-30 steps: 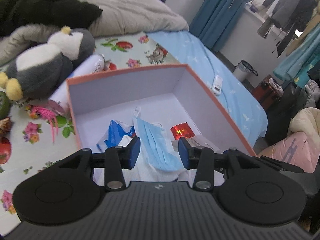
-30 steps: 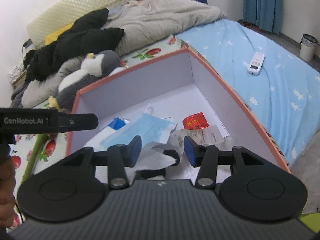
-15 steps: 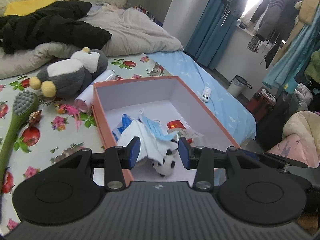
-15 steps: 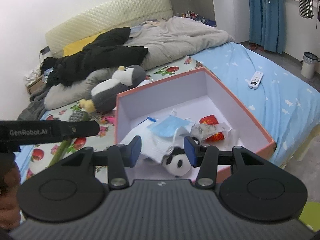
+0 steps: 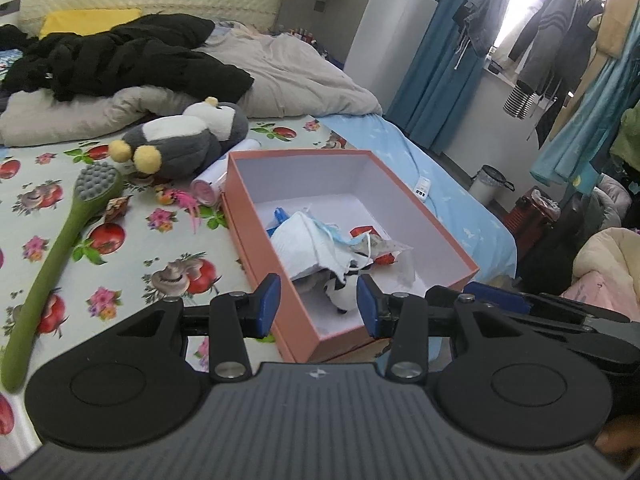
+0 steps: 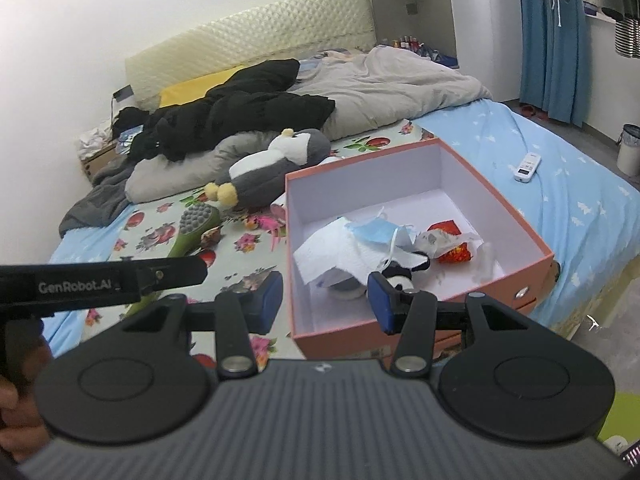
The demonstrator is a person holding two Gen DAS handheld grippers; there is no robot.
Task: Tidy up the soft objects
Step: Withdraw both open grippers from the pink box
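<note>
The orange box (image 5: 280,280) is sitting on the bed (image 5: 80,240), directly ahead of and below both claws. Inside it, a small panda plush (image 5: 340,294) is lying under white paper (image 5: 304,244) and a blue face mask (image 6: 374,230), with a red wrapper (image 6: 454,250) beyond them. Further ahead and to the left, a grey penguin plush (image 5: 184,144) is resting outside the box, against a rumpled duvet (image 5: 300,76); a green brush (image 5: 60,256) is lying well to the left.

The left claw (image 5: 318,306) is standing spread and gripping nothing. The right claw (image 6: 326,300) is likewise standing spread and empty, its left finger hanging outside the box's near wall.

Judgement: the penguin plush is remaining to be stowed. Risks: a pinch on its plump body is likely slipping off the fur; paper and mask are cluttering the box, so a bulky plush may be sitting proud of the rim or dragging them out; a claw finger may be catching the box wall.
</note>
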